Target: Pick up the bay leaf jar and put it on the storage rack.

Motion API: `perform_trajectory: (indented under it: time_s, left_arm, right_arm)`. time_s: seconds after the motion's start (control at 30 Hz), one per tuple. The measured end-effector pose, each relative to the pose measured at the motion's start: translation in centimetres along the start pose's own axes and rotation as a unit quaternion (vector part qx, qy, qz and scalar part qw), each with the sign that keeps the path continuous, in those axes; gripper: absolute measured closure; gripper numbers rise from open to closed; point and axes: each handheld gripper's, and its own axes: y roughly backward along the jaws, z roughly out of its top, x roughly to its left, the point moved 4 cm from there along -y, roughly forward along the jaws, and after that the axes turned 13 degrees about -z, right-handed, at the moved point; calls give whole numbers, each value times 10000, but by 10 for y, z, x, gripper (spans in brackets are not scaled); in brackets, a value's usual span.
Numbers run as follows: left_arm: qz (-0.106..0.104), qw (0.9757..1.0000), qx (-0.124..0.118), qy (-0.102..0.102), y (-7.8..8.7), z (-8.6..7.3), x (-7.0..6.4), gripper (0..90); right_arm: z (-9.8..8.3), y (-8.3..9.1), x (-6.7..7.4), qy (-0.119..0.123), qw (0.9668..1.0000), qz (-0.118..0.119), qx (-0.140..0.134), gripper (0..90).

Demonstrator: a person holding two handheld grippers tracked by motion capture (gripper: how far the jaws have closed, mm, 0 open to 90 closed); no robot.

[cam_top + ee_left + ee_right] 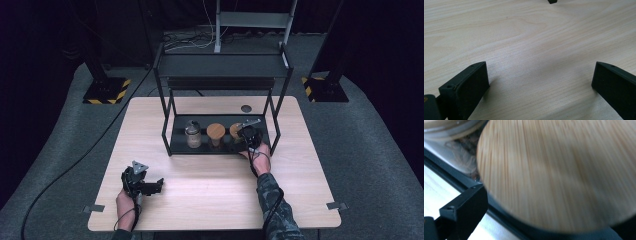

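Three jars stand in a row on the bottom shelf of a black rack [220, 151]: a glass jar with a metal lid [193, 134] at the left, then two jars with round wooden lids [216, 132]. My right gripper [248, 135] reaches in at the right-hand wooden-lid jar [235, 131]. In the right gripper view that lid [564, 170] looms large and blurred. One black finger [464, 210] stands just beside its edge, wide apart; the other is hidden under the lid. My left gripper [159, 185] rests low over the wooden table, open [540, 80], nothing between its jaws.
The rack's uprights and upper shelf [222, 65] hang over the jars. A small dark hole [246, 108] sits in the table [210, 200] behind the rack. Black stands with yellow stripes [106, 91] rest on the grey floor beyond. Cables trail from both grippers.
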Motion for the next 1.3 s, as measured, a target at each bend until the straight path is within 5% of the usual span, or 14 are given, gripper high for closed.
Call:
perform_trajectory:
  time_s: [0.63, 1.3]
  left_arm:
    - [-2, 10000, -2, 2, 0, 0, 0, 4]
    - [4, 10000, 2, -11, 0, 0, 0, 4]
  right_arm:
    - [-44, 50, 5, 35, 9995, 21, -300, 0]
    - [-143, 90, -2, -483, 9982, -189, -293, 0]
